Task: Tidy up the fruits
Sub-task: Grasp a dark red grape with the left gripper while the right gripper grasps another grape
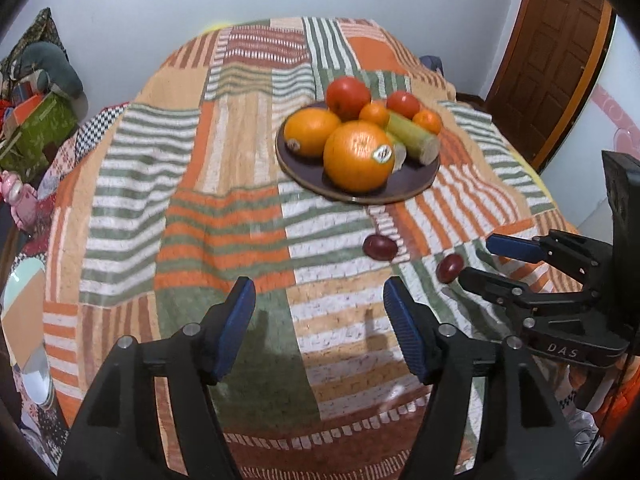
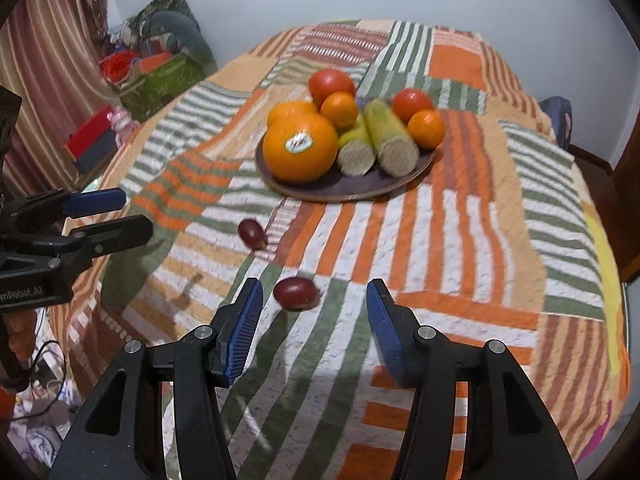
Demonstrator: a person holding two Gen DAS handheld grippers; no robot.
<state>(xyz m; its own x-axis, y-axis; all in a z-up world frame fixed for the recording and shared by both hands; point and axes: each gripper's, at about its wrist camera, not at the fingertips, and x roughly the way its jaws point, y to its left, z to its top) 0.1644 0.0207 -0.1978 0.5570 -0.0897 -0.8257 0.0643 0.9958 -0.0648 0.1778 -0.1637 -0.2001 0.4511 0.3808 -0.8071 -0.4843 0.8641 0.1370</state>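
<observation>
A dark round plate point(image 1: 404, 186) point(image 2: 352, 190) sits on the striped bedspread, holding two big oranges point(image 1: 358, 156) point(image 2: 301, 147), two small oranges, two red tomatoes point(image 1: 347, 97) point(image 2: 331, 85) and green cane pieces point(image 1: 412, 136) point(image 2: 390, 136). Two dark red grapes lie loose on the cloth in front of the plate: one point(image 1: 380, 247) point(image 2: 252, 233) nearer the plate, one point(image 1: 450, 268) point(image 2: 297, 293) nearer my right gripper. My left gripper point(image 1: 319, 300) point(image 2: 120, 212) is open and empty above the cloth. My right gripper point(image 2: 315, 298) point(image 1: 480, 258) is open and empty, its tips on either side of the near grape, above it.
The bedspread point(image 1: 224, 216) covers a bed against a white wall. Boxes, a cushion and a pink toy point(image 1: 20, 196) crowd the left side. A wooden door point(image 1: 560, 60) stands at the right. Cables and clutter point(image 2: 44, 380) lie on the floor at lower left.
</observation>
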